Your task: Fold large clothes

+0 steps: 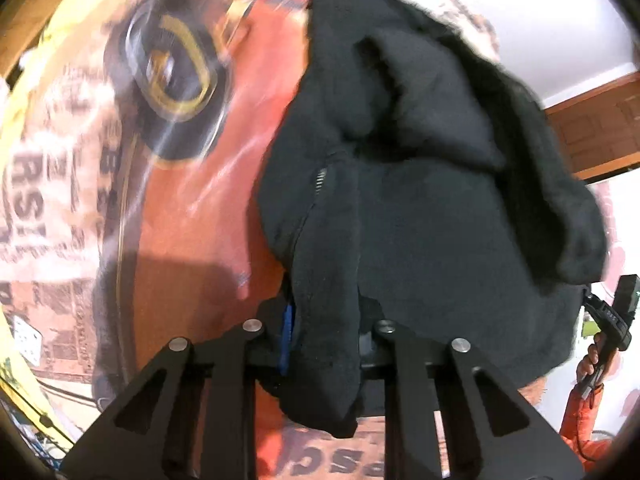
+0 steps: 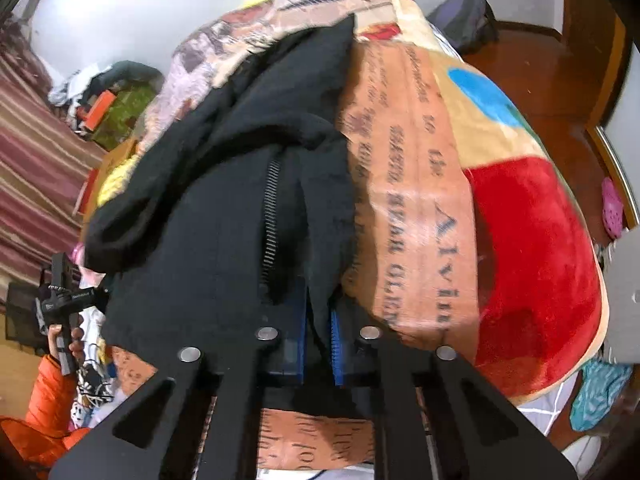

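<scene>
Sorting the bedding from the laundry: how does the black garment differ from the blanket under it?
The black garment is plain black; the blanket is multicoloured with printed lettering. The garment has a zipper; the blanket shows none. The garment is bunched and pinched in both grippers; the blanket lies spread beneath. Both look soft and fleecy.

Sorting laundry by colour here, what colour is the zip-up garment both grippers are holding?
Black, zipper teeth included; the zip-up garment shows best in the right wrist view.
</scene>
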Available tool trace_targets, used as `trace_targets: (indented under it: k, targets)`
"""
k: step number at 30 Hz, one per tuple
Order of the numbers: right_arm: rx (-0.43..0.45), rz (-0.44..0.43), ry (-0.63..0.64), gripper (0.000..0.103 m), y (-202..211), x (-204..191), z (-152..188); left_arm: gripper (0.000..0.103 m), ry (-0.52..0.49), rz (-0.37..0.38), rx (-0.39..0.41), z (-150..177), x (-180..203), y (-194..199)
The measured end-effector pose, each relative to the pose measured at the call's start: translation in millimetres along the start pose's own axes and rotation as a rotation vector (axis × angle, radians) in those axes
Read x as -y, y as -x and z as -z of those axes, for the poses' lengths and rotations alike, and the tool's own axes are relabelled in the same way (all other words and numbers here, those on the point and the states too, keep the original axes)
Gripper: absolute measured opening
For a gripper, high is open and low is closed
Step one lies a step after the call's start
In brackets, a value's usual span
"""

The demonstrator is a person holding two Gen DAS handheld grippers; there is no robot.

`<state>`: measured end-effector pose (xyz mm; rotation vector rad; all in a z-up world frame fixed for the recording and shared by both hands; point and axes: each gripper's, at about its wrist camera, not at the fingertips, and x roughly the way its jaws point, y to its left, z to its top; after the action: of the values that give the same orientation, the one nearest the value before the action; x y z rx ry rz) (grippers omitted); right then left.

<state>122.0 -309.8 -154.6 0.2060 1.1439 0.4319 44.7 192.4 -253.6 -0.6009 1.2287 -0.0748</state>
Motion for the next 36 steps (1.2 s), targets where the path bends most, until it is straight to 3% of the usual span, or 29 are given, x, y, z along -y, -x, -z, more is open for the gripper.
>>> trace_targets:
  k: [4, 8, 14, 18, 25, 29, 36]
  targets:
    - [0.039, -0.038, 0.021, 0.006, 12.7, -15.4, -13.4, 0.016, -0.022, 0.111, 0.091, -15.1, 27.7, 37.4]
    - [0.088, -0.089, 0.049, 0.005, 23.1, -32.7, -34.9, 0.015, -0.072, 0.164, 0.159, -36.9, 58.3, 67.6]
    - [0.162, -0.165, 0.094, 0.004, 32.2, -53.5, -85.8, 0.015, -0.062, 0.272, 0.229, -81.2, 71.5, 95.6]
    - [0.208, -0.167, 0.115, 0.003, 27.5, -58.6, -120.0, 0.015, -0.027, 0.297, 0.265, -114.8, 64.0, 105.5]
    - [0.222, -0.129, 0.074, 0.003, -11.1, -42.5, -182.4, 0.015, 0.032, 0.226, 0.331, -178.1, 49.1, 93.5]
    - [0.212, -0.101, 0.017, 0.003, -36.6, -19.3, -211.0, 0.015, 0.057, 0.145, 0.345, -217.3, 30.4, 69.8]
    - [0.150, -0.027, -0.040, 0.003, -88.9, 17.6, -243.1, 0.016, 0.054, 0.017, 0.290, -264.2, 8.5, 0.8]
